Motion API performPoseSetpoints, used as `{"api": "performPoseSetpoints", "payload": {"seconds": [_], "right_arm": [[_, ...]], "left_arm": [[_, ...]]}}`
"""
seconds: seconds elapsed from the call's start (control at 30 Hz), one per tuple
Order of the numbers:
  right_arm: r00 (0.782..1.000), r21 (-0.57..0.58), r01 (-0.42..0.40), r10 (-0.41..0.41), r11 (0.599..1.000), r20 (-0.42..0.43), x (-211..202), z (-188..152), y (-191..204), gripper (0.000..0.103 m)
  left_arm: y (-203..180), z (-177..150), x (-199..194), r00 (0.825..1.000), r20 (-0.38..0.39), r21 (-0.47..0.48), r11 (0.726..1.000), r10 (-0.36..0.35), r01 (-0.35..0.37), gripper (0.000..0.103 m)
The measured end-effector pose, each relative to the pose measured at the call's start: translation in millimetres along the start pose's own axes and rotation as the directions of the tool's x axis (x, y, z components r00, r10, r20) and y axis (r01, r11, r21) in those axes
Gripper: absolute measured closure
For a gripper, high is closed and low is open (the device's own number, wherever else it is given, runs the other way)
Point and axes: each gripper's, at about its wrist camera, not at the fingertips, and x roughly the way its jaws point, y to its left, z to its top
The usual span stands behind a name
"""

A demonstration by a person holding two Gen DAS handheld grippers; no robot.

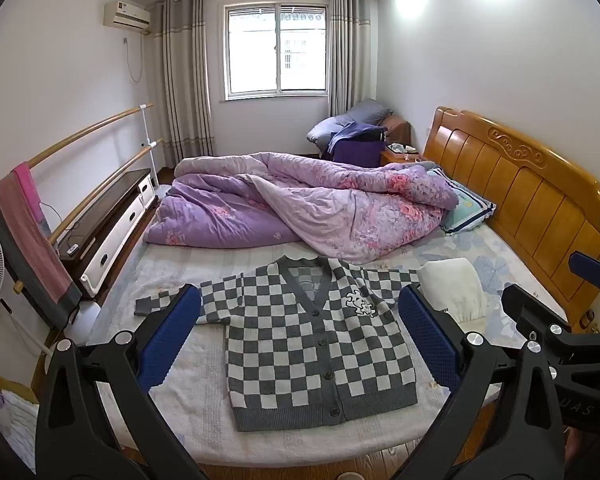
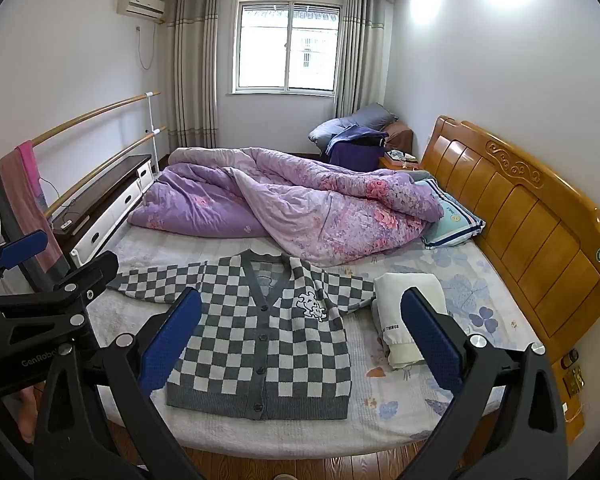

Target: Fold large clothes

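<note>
Along the near edge of the bed (image 1: 172, 412), a grey-and-white checkered cardigan (image 1: 312, 344) lies flat and buttoned, its hem toward the near edge and its V-neck toward the far side. Its left sleeve (image 1: 168, 300) stretches out toward the bed's left edge, and its right sleeve reaches as far as a folded white garment (image 1: 452, 284) that sits just beside the cardigan, toward the headboard (image 1: 520, 192). Held above the near edge with nothing between its blue pads, the left gripper (image 1: 300, 340) has its jaws spread wide apart, framing the cardigan in the left wrist view. To its right, the right gripper (image 2: 300, 336) hovers in the same way, jaws likewise wide apart and clamped on nothing; in its own view the left finger (image 2: 168, 340) overlaps the cardigan's left side and the right finger overlaps the white garment (image 2: 404, 312). Behind the cardigan, across the middle of the bed, a rumpled purple floral quilt (image 1: 300, 200) lies heaped, and a striped pillow (image 1: 464, 204) rests at the headboard end, touching the quilt.
</note>
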Motion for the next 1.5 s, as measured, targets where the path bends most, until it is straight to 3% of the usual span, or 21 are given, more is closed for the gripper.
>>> {"api": "performPoseSetpoints", "payload": {"seconds": [1.5], "right_arm": [[1.000,-0.002,0.000,0.000,1.000,-0.001,4.2,-0.6,6.2,0.007]], "left_arm": [[1.6,-1.1,4.0,1.000,-0.006,-0.006,1.000,-0.004,0.004,0.005]]}}
